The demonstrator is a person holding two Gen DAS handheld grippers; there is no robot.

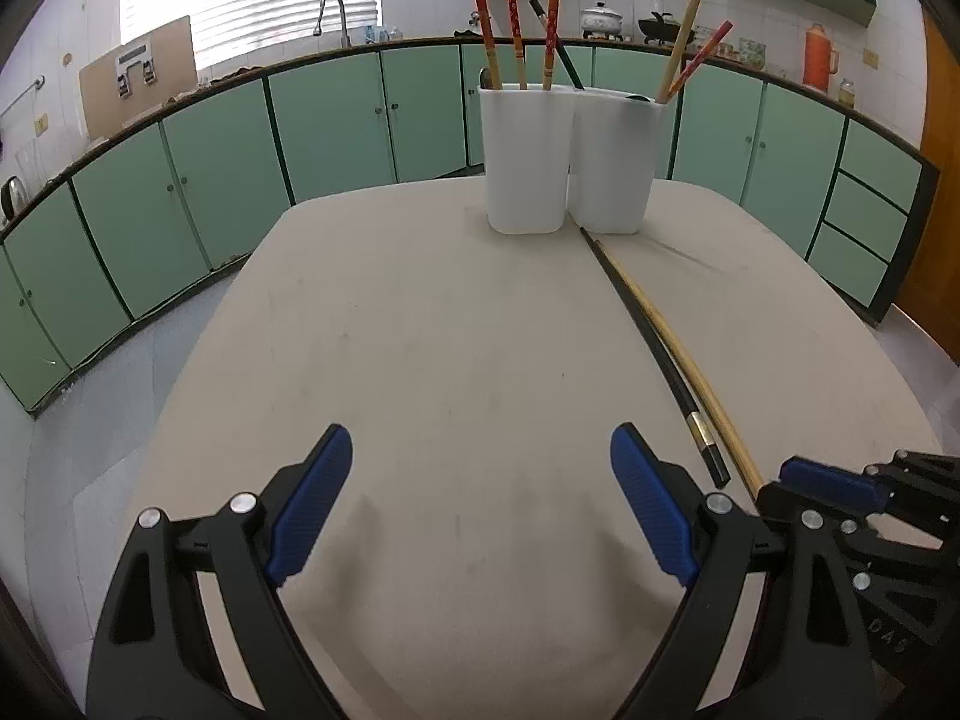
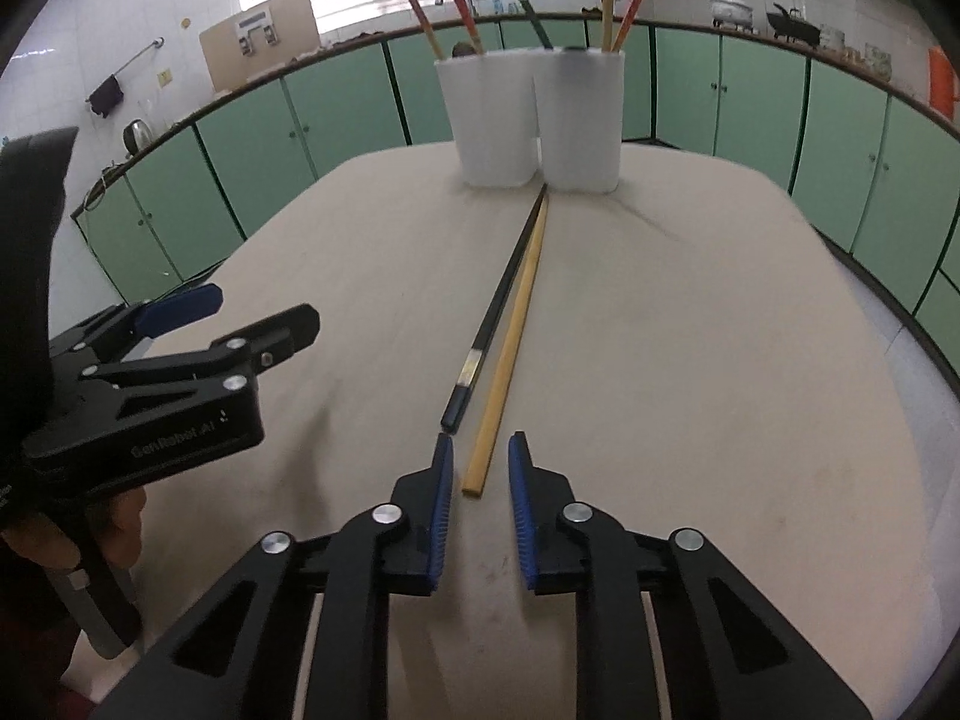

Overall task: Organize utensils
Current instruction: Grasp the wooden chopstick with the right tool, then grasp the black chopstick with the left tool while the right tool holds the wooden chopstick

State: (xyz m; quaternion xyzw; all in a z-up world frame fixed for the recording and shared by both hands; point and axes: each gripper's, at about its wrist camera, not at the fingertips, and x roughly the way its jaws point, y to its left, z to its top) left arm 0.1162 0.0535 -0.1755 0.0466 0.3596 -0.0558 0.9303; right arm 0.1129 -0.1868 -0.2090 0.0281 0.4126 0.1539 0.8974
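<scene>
left wrist view: left tool [image 1: 480, 516] hangs over bare table [image 1: 450, 360], blue pads [image 1: 309, 516] wide apart, nothing between them, touching nothing. two loose chopsticks lie side by side on the table to the right of it: a black chopstick [image 1: 651, 354] with a silver band near its near end, and a wooden chopstick [image 1: 690, 372] just beside it on the right. both run from near the base of the white holder [image 1: 570, 162] back toward the camera. holder is a double white cup at the far side of the table, with red-and-tan chopsticks [image 1: 513, 24] standing in the left cup, a dark one leaning between, and a wooden and a red one in the right cup. right tool [image 1: 780, 483] pokes in at the lower right edge, right at the near end of the wooden chopstick; contact not clear from here.

right wrist view: right tool [image 2: 478, 462] low over the table [image 2: 720, 360], pads narrowed to a small gap, near end of the wooden chopstick [image 2: 510, 360] sits between them. pads do not look pressed on it yet, gap shows each side. black chopstick [image 2: 498, 306] lies just left of it, its near end just beyond the left pad tip. both point at the holder [image 2: 534, 120]. left tool [image 2: 216, 318] at left edge, spread apart, empty, a hand [image 2: 72, 534] gripping its handle.
</scene>
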